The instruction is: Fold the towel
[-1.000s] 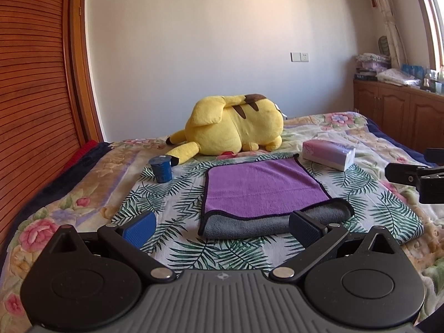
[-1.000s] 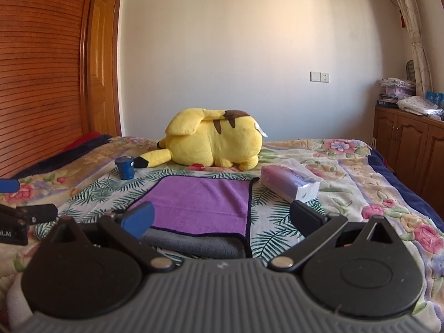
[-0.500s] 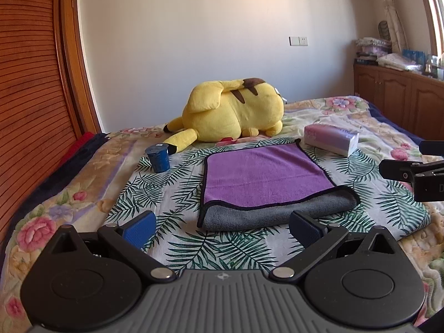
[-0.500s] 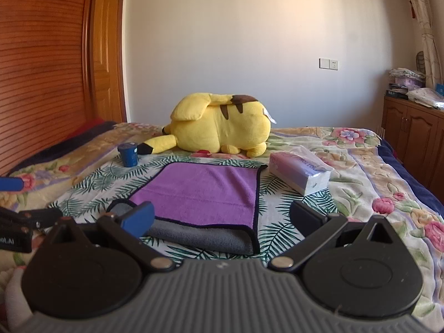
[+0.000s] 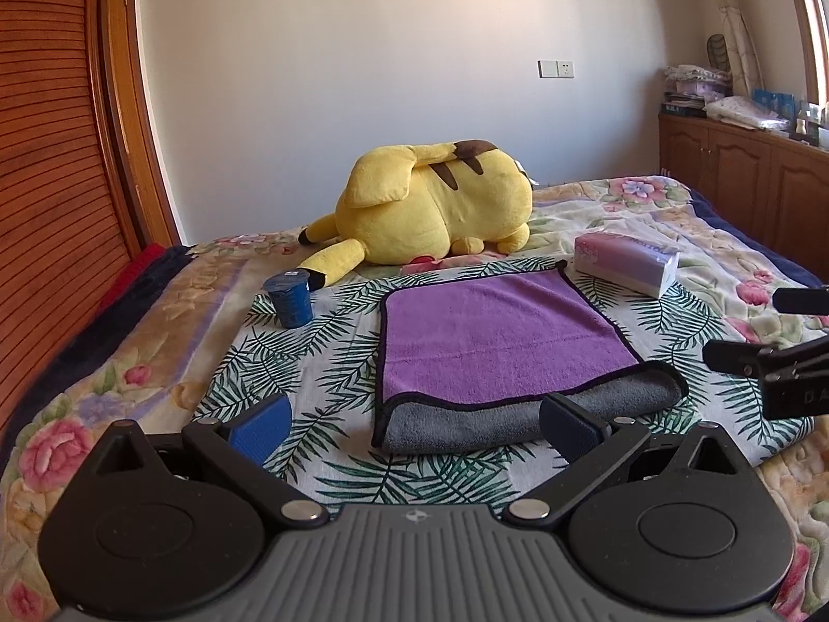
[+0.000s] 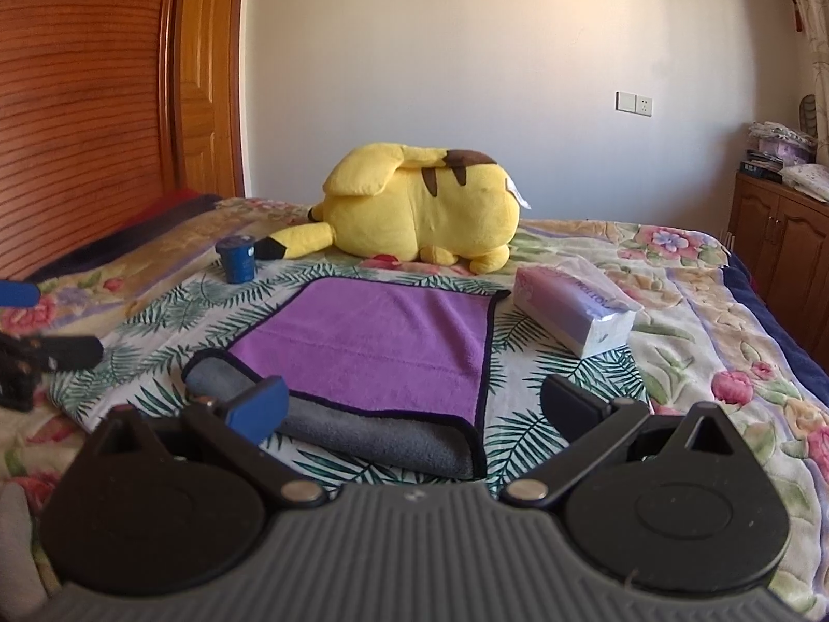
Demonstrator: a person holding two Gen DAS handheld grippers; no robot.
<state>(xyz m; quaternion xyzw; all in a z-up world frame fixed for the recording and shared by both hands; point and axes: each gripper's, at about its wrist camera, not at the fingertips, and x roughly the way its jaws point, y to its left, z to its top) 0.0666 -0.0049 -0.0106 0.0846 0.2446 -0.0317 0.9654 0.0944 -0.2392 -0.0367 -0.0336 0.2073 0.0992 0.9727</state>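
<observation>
Purple towel (image 5: 497, 331), folded with its grey underside showing along the near edge, flat on leaf-print bed (image 5: 331, 363) | left claw (image 5: 414, 422) released, nothing held, just short of towel's near edge | right claw (image 6: 414, 407) released, nothing held | yellow plush (image 5: 430, 207) behind towel; blue cup (image 5: 289, 298) left; tissue pack (image 5: 624, 264) right

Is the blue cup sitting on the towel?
No, the cup stands on the leaf-print cloth, apart from the towel's left edge.
</observation>
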